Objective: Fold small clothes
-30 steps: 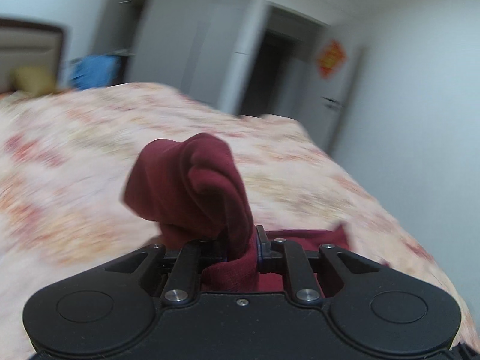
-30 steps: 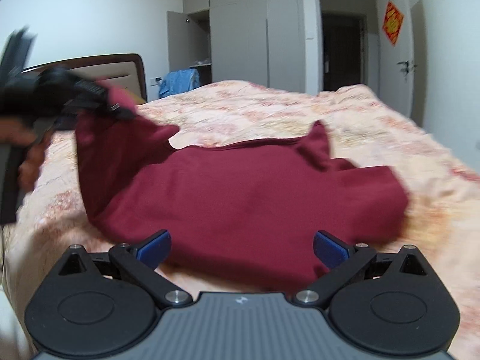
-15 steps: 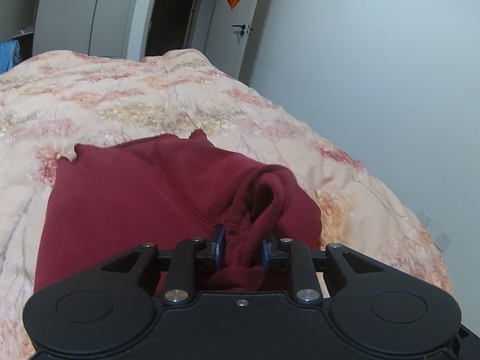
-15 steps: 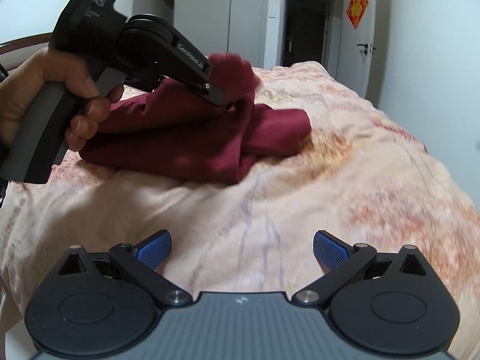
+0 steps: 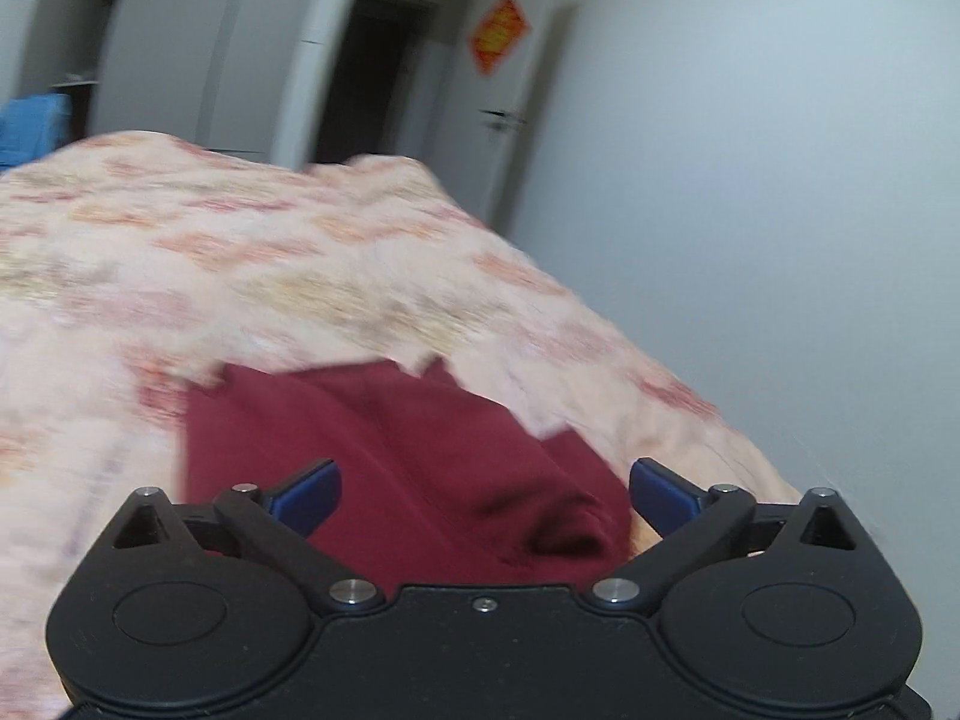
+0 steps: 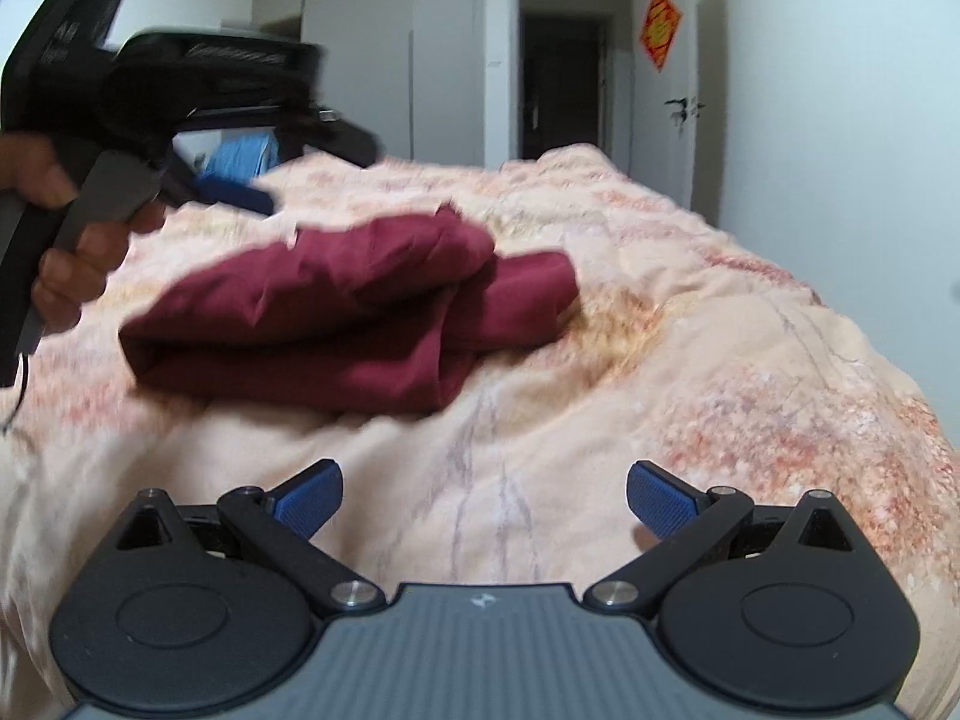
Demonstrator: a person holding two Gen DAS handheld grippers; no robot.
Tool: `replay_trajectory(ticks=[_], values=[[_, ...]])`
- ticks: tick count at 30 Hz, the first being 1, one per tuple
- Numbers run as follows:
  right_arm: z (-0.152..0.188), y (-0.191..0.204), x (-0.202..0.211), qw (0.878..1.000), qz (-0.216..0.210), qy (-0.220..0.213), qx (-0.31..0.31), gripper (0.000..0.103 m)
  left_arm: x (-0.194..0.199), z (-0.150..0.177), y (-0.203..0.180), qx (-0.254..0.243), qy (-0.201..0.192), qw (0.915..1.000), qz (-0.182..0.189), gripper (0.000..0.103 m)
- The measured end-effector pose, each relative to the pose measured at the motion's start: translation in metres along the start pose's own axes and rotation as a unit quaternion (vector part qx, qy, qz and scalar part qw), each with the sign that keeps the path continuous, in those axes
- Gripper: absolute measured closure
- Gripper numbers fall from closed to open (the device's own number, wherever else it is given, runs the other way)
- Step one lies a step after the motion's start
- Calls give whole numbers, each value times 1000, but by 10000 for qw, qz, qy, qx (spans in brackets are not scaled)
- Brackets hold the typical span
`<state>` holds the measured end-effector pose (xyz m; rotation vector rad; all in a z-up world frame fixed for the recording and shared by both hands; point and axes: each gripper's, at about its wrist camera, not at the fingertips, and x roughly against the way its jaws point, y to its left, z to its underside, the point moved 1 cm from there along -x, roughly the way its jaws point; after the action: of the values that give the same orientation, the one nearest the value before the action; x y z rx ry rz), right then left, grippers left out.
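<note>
A dark red garment (image 6: 354,312) lies folded over on the floral bedspread (image 6: 690,360). In the left wrist view the garment (image 5: 408,468) lies just below my left gripper (image 5: 483,495), which is open and empty with blue pads spread wide. In the right wrist view the left gripper (image 6: 240,192) hangs above the garment's far left edge, held by a hand. My right gripper (image 6: 485,498) is open and empty, over bare bedspread in front of the garment.
The bed's right edge drops off toward a white wall (image 5: 780,210). A dark doorway (image 6: 564,90), wardrobe doors (image 6: 444,60) and a blue cloth (image 6: 240,156) stand beyond the bed's far end.
My left gripper has let go of the red garment, opened wide and lifted off it. The released cloth now lies folded over the rest. The right gripper stays open, hardly moved.
</note>
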<state>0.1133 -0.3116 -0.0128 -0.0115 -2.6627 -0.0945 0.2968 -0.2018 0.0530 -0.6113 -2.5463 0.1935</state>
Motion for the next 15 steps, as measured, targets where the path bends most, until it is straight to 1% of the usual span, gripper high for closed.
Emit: replay_trajectory(ticks=[2, 4, 6, 8, 10, 13, 15], values=[[-8, -3, 0, 9997, 29, -140, -211, 0, 5, -8, 9, 94, 10, 9989, -468, 1], [-20, -6, -5, 9988, 6, -234, -426, 0, 8, -14, 20, 131, 3, 9957, -913, 1], [-33, -7, -12, 9976, -94, -312, -604, 0, 9, -16, 34, 140, 45, 9920, -1256, 1], [-48, -6, -21, 9958, -265, -413, -768, 0, 11, -14, 49, 222, 178, 9874, -1556, 1], [-63, -4, -35, 9937, -457, -425, -930, 0, 10, -8, 65, 407, 323, 9833, -1742, 1], [-82, -1, -57, 9902, -617, -382, -1194, 0, 10, 5, 91, 737, 617, 9771, -1897, 1], [-91, -1, -72, 9869, -605, -348, -1455, 0, 9, 13, 100, 815, 760, 9740, -1973, 1]])
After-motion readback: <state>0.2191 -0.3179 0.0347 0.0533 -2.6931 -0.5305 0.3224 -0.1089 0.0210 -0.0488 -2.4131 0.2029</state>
